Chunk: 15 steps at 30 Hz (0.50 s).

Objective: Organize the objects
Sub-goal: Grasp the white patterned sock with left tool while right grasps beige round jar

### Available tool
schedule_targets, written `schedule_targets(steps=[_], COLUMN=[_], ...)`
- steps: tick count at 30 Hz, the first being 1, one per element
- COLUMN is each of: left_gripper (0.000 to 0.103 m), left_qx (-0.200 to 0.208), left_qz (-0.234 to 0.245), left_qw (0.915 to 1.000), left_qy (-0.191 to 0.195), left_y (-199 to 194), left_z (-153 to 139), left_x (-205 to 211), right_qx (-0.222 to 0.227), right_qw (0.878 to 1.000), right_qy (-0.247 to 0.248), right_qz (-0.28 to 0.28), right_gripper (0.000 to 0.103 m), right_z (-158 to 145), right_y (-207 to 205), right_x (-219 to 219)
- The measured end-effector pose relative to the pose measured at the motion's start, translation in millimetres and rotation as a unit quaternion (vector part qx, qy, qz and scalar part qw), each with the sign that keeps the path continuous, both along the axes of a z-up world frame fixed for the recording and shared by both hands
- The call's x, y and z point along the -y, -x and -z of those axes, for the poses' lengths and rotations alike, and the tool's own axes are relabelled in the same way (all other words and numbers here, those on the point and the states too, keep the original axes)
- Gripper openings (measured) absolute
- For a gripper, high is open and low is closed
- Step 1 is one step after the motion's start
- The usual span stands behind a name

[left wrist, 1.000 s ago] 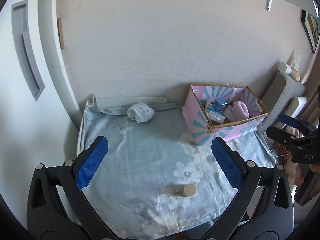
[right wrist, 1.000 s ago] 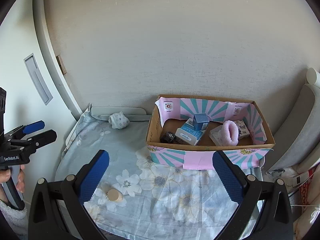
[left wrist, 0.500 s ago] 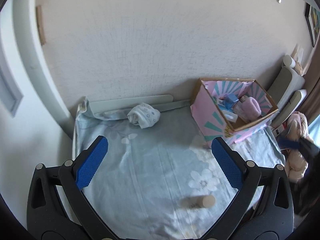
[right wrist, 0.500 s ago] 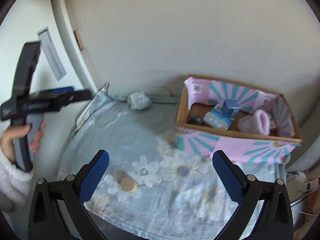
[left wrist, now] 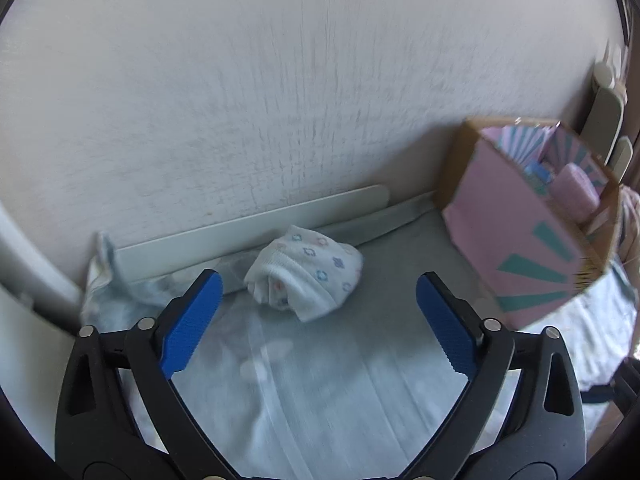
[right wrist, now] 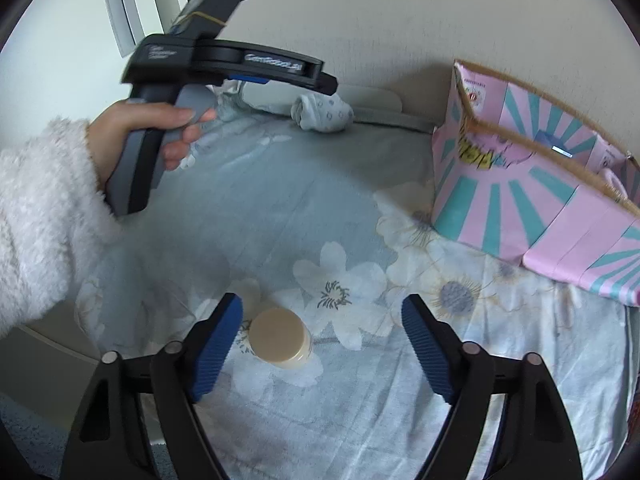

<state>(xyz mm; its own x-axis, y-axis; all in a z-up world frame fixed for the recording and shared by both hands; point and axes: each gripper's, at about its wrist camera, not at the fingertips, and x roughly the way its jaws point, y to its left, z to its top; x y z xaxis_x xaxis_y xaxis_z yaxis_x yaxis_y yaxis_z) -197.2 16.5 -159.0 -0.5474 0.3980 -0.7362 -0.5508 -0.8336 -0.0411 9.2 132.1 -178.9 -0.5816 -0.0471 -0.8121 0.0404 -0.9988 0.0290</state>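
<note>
Both tools' jaws have just been narrowing, yet remain apart and empty. The right tool [right wrist: 322,340] has the small jar [right wrist: 280,340] hard against its left pad, so it could tip or roll away. The left tool [left wrist: 318,314] may snag the bedsheet [left wrist: 320,380] under the rolled sock [left wrist: 306,276] just ahead.

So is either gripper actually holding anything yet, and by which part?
Nothing is held. The left gripper, jaws just closing, frames the rolled sock without touching. The right gripper, also closing, has the small jar between open jaws, pads not pressing.

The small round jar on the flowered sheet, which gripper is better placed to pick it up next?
Right. The right gripper is low over the jar, its closing jaws either side, pads not yet pressing. The left gripper faces the balled sock by the wall.
</note>
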Motion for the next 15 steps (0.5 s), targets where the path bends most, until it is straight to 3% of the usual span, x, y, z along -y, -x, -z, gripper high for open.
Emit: schedule_targets(steps=[6, 12, 15], left_gripper=[0.094, 0.071, 0.068], left_qx=[-0.002, -0.012, -0.013], left_qz=[0.011, 0.014, 0.021], left_qw=[0.9998, 0.9993, 0.9993], left_qy=[0.019, 0.032, 0.029], left_y=[16.7, 22.9, 22.2], left_z=[28.7, 37.5, 38.0], left_x=[-13.0, -15.9, -14.7], right_qx=[-0.007, -0.012, -0.014], right_qw=[0.999, 0.999, 0.998], right_qy=[-0.019, -0.018, -0.014], right_qz=[-0.025, -0.047, -0.053], right_gripper=[0.068, 0.052, 0.038], right_z=[19.9, 28.0, 27.1], right_y=[-2.0, -0.9, 1.9], right_x=[7.4, 12.0, 12.3])
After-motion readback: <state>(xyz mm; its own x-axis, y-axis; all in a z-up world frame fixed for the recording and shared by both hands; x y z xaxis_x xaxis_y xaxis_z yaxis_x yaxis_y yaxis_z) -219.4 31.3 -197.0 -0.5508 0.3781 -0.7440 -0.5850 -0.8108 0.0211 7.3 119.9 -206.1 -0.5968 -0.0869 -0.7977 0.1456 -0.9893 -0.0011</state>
